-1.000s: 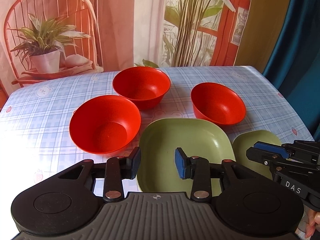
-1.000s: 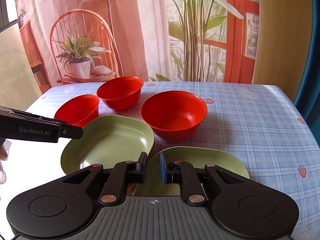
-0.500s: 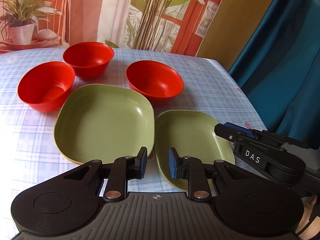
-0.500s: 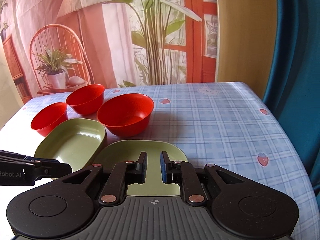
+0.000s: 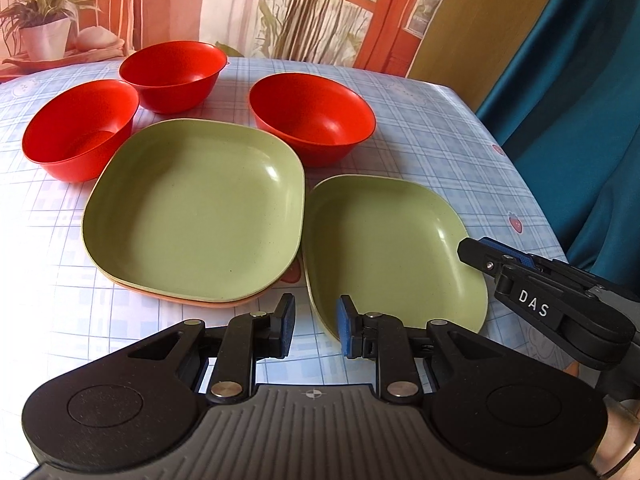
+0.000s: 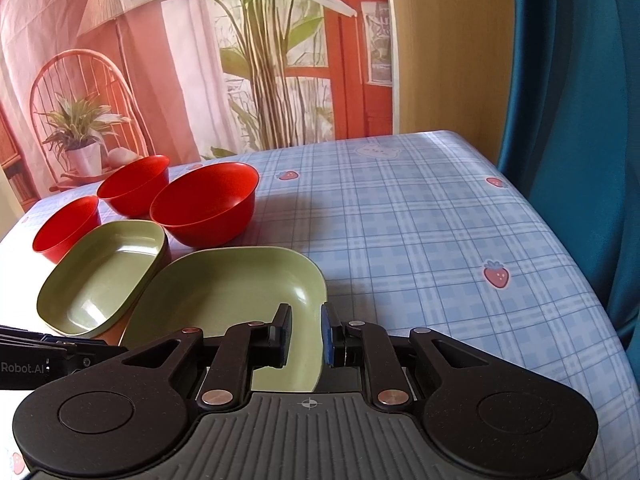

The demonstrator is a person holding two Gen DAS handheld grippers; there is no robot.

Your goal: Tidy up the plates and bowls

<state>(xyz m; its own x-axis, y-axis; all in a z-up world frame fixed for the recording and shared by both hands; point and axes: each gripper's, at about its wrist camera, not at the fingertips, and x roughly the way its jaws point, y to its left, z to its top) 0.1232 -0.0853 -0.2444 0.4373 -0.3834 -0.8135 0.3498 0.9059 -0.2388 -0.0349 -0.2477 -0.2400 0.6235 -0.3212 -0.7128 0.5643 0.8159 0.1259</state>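
Note:
Three red bowls [image 5: 80, 128] [image 5: 174, 74] [image 5: 314, 118] stand at the back of the table. A large green plate [image 5: 196, 212] lies on an orange plate whose edge shows beneath it. A second green plate [image 5: 388, 252] lies to its right, and also shows in the right wrist view [image 6: 228, 296]. My left gripper [image 5: 314, 326] is open at this plate's near left edge, its right finger over the rim. My right gripper [image 6: 305, 336] is open with the plate's near right rim between its fingers; it shows in the left wrist view [image 5: 500, 260].
The table [image 6: 420, 220] has a blue checked cloth with strawberry prints. A teal curtain [image 6: 580, 120] hangs past its right edge. A printed backdrop [image 6: 160, 60] with a chair and plants hangs behind the table.
Both grippers have swung right toward the right green plate and come closer to it. The left gripper's gap narrowed, then widened a little. The right gripper's gap has widened around the rim.

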